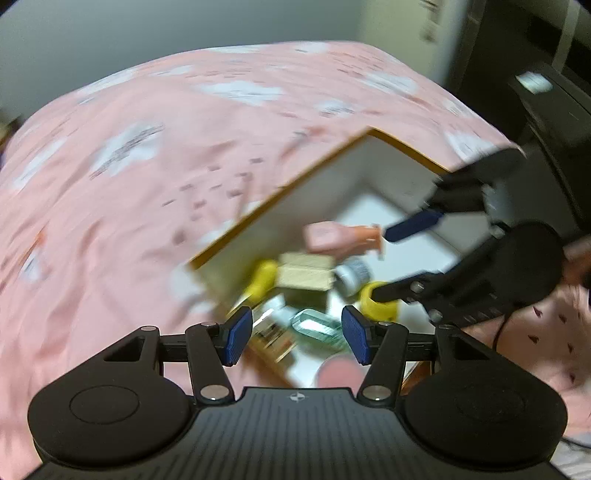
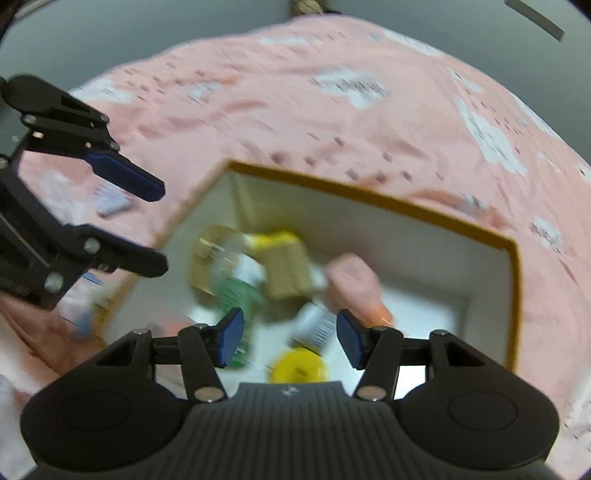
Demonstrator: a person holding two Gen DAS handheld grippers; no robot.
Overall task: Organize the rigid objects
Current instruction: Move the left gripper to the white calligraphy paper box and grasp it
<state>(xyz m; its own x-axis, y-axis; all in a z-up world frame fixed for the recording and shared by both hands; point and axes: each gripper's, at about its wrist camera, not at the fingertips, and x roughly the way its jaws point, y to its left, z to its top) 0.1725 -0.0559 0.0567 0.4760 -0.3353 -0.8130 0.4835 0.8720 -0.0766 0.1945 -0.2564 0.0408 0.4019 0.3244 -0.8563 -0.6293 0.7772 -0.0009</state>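
Left gripper [image 1: 297, 339] fingers spread, empty; right gripper [image 2: 290, 338] likewise.

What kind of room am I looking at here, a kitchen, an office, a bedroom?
Most likely a bedroom. A pink cloud-print bedsheet covers a soft, rumpled surface like a bed, and an open box of small household items sits on it. Plain wall behind.

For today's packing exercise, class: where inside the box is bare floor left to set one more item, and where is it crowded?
The box has bare white floor along its right wall, beyond the pink bottle. The left and middle are crowded: cardboard packet, green item and yellow roll lie close together. The pink bedspread around the box is mostly bare. Both claws are open, holding nothing.
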